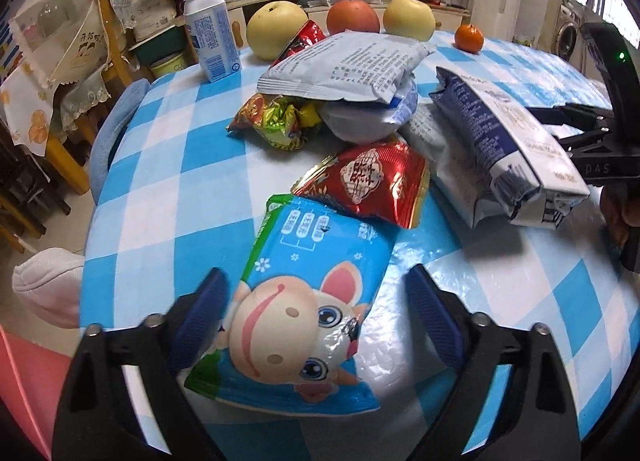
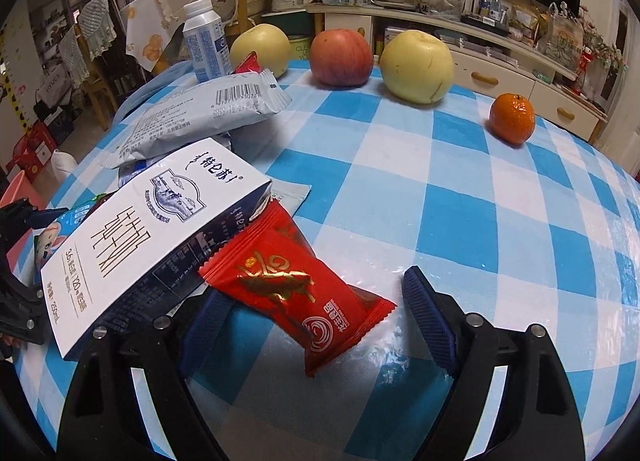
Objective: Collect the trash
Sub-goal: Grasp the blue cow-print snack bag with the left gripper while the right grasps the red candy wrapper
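A pile of wrappers lies on the blue-checked table (image 1: 168, 165). My left gripper (image 1: 316, 313) is open, its fingers either side of a blue cartoon snack bag (image 1: 304, 301) lying flat. Beyond it lie a red foil packet (image 1: 372, 181), a green-yellow crumpled wrapper (image 1: 276, 121), a grey printed packet (image 1: 344, 65) and a white and navy milk carton (image 1: 508, 137). My right gripper (image 2: 320, 313) is open around a red wrapper (image 2: 296, 293) on the table (image 2: 440, 189). The milk carton (image 2: 148, 233) lies just left of it, over its left finger.
Two yellow pears (image 2: 418, 65), a red apple (image 2: 341, 57), a tangerine (image 2: 512, 119) and a white-blue bottle (image 2: 204, 47) stand along the table's far side. A cluttered sideboard (image 2: 480, 49) and chairs (image 1: 116, 41) lie beyond. The right gripper shows at the left view's right edge (image 1: 592, 149).
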`<state>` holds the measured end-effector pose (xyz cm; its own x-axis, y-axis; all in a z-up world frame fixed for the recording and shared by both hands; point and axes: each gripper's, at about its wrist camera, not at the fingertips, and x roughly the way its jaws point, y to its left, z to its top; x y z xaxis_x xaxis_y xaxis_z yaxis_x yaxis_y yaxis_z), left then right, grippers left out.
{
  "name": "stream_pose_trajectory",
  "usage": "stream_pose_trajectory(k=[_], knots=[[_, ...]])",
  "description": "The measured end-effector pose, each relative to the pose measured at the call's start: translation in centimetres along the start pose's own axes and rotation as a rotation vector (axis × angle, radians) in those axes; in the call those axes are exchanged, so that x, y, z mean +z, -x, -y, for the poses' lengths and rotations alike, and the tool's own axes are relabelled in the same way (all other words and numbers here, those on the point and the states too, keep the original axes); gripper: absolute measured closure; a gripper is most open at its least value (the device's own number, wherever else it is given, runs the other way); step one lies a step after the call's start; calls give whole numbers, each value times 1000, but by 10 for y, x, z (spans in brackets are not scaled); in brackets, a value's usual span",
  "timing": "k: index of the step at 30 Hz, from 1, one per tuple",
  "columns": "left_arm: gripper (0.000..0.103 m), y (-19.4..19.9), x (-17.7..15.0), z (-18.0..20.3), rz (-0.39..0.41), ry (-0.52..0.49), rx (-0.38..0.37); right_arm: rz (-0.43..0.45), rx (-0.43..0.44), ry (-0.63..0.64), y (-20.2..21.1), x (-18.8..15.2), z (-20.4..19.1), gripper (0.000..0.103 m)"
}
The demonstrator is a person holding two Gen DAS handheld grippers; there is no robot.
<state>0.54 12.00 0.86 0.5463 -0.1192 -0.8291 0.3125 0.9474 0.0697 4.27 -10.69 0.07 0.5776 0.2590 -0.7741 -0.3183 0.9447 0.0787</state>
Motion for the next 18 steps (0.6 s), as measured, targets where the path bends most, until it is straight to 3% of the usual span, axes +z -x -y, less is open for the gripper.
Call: stream_pose_trajectory(k=[4, 6, 9, 14, 18], knots=[[26, 1, 1, 3, 13, 0, 2, -9, -10, -2, 0, 1, -2, 28], [38, 2, 2, 4, 17, 6, -5, -13, -23, 10, 0, 1, -4, 30], [49, 3, 2, 5, 22, 15, -7, -20, -54, 27, 1, 0, -7, 43], [54, 4, 1, 4, 22, 29, -5, -14, -68, 43, 6, -3, -9, 57], [56, 6, 0, 0, 20, 62, -17, -7, -79, 33, 11, -5, -8, 62]])
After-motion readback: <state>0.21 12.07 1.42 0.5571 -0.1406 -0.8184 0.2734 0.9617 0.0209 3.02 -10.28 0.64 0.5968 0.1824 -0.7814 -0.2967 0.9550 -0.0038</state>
